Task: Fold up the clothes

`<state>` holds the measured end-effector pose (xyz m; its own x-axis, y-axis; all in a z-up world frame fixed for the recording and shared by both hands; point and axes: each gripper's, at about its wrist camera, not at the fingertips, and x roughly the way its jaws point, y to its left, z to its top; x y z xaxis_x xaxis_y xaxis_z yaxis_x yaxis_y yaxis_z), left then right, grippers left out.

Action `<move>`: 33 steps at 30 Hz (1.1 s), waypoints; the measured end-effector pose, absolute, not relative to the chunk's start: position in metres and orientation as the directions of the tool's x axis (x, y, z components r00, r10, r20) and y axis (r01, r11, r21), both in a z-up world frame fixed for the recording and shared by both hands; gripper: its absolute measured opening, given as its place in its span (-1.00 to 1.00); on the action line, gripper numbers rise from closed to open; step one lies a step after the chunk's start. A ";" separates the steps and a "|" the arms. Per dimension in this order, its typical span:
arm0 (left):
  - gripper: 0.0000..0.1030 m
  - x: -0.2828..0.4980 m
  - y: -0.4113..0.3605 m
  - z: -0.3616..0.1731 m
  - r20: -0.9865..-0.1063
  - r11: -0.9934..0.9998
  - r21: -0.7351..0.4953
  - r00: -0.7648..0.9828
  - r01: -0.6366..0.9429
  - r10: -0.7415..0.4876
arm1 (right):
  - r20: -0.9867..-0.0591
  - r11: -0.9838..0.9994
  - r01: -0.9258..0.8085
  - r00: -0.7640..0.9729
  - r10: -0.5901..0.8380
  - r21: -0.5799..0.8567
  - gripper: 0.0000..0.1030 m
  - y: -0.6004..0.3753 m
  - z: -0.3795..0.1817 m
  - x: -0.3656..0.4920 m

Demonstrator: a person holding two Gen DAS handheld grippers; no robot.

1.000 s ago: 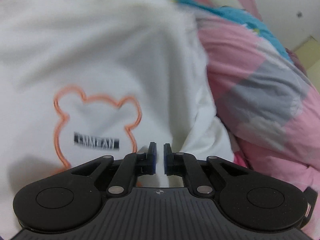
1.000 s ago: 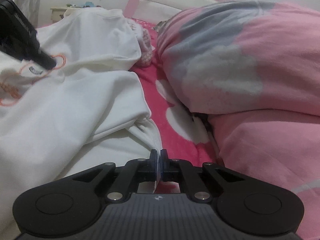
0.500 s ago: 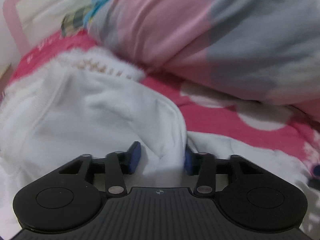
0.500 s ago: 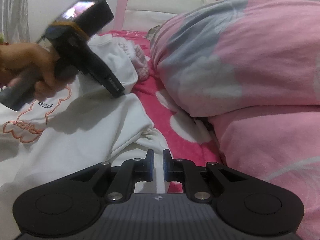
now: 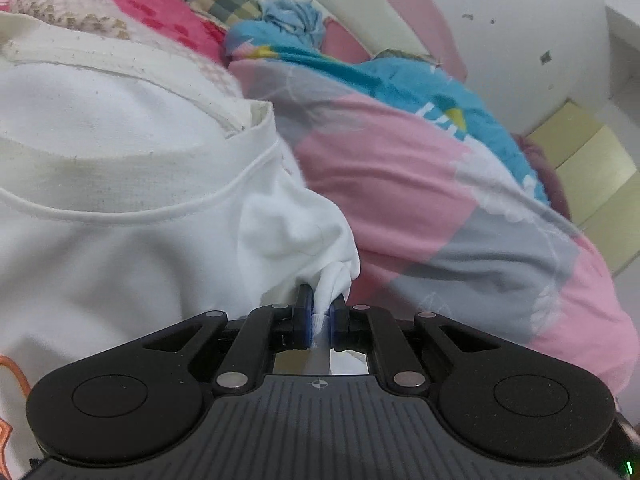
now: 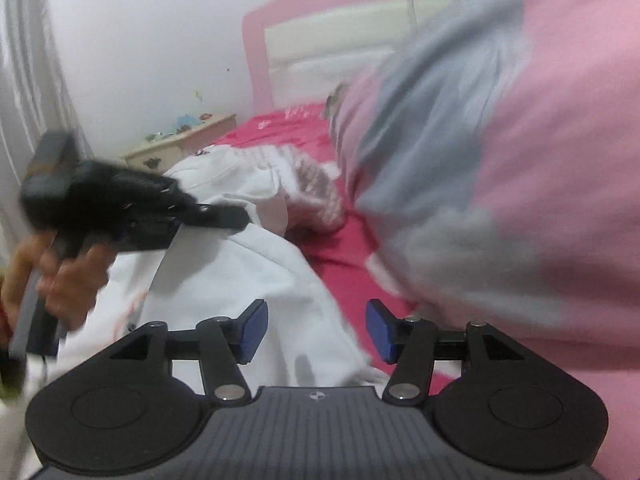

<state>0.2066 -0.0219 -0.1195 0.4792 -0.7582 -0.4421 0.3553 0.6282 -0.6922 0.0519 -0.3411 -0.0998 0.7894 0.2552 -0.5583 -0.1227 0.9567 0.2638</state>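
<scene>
A white T-shirt (image 5: 120, 240) with a ribbed neckline lies crumpled on the bed. My left gripper (image 5: 320, 312) is shut on a bunched fold of its edge, and the cloth spills out between the blue pads. In the right wrist view the same shirt (image 6: 248, 272) spreads under a hand (image 6: 60, 276) that holds the left gripper (image 6: 224, 216) over it. My right gripper (image 6: 316, 320) hovers above the shirt's near edge with its jaws opening wide. Nothing is pressed between its pads (image 6: 254, 330).
A bulky pink and grey quilt (image 5: 440, 220) (image 6: 500, 160) is piled close on the right. A blue blanket (image 5: 360, 64) and the pink headboard (image 6: 256, 40) lie beyond. A knitted garment (image 6: 316, 184) rests on the red sheet (image 6: 340, 248). A bedside table (image 6: 180, 140) stands far left.
My left gripper closed on a bunch of the shirt's edge and lifted it. My right gripper let go of the shirt's hem, opened wide and rolled.
</scene>
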 end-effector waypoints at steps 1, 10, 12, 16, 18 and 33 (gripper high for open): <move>-0.88 0.206 -0.022 -0.119 -0.437 0.625 -0.691 0.478 0.364 -0.762 | -0.564 0.946 -0.117 0.778 0.276 0.302 0.12 -0.344 -0.105 0.061; -0.88 0.204 -0.026 -0.118 -0.388 0.583 -0.691 0.462 0.426 -0.797 | -0.627 0.897 -0.115 0.677 0.384 0.426 -0.84 -0.351 -0.139 0.094; -0.88 0.210 -0.035 -0.117 -0.364 0.566 -0.706 0.467 0.426 -0.806 | -0.609 0.929 -0.120 0.724 0.323 0.350 -0.86 -0.345 -0.131 0.084; -0.88 0.223 -0.054 -0.115 -0.312 0.527 -0.738 0.480 0.421 -0.820 | -0.546 0.990 -0.031 0.832 0.102 0.139 -0.87 -0.329 -0.119 0.061; -0.88 0.229 -0.072 -0.116 -0.318 0.549 -0.715 0.497 0.433 -0.807 | -0.555 0.998 0.003 0.832 0.029 0.055 -0.87 -0.320 -0.129 0.065; -0.79 0.242 -0.126 -0.174 -0.535 0.797 -0.465 0.595 0.385 -0.600 | -0.577 0.952 0.155 0.765 -0.285 -0.265 -0.21 -0.302 -0.174 0.076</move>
